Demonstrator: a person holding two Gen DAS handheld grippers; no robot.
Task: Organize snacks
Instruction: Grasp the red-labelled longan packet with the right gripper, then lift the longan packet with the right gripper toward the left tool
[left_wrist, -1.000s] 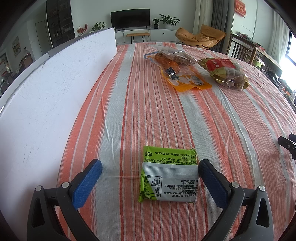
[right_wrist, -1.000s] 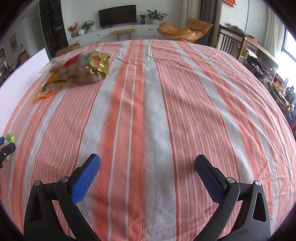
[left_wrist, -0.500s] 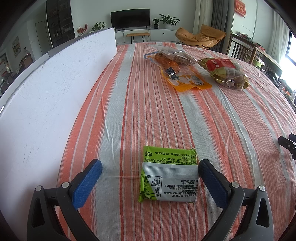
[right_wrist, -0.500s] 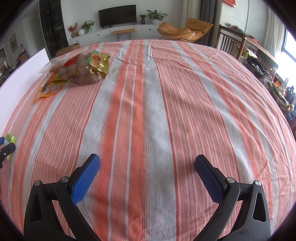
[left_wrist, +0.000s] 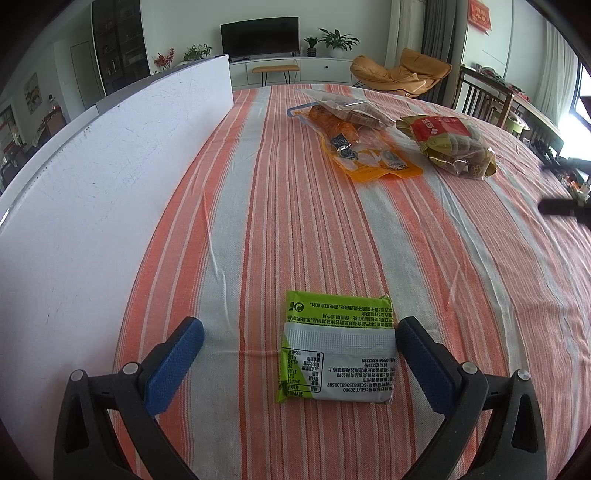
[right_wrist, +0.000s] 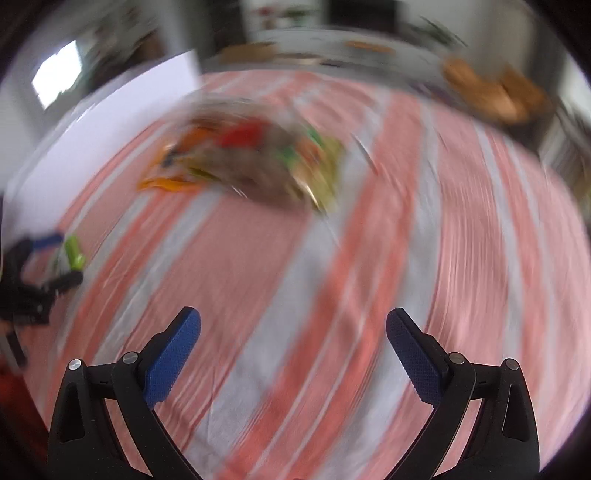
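A green and silver snack packet (left_wrist: 338, 349) lies flat on the striped tablecloth between the open fingers of my left gripper (left_wrist: 299, 345), closer to the right finger. Farther off lie an orange pouch (left_wrist: 373, 162), a clear bag of snacks (left_wrist: 351, 110) on top of it, and a gold and red bag (left_wrist: 448, 146). My right gripper (right_wrist: 293, 341) is open and empty above bare cloth; its view is motion-blurred, with the snack pile (right_wrist: 255, 162) ahead to the left and the left gripper with the green packet (right_wrist: 74, 251) at the far left.
A tall white board (left_wrist: 110, 177) stands along the left side of the table. The round table's striped cloth (left_wrist: 295, 229) stretches ahead. A dark tip of the right gripper (left_wrist: 561, 206) shows at the right edge. Chairs stand beyond the far edge.
The right gripper has swung fast toward the left, so the snack pile now sits nearer its centre and the view is blurred. The left gripper and green packet have not moved.
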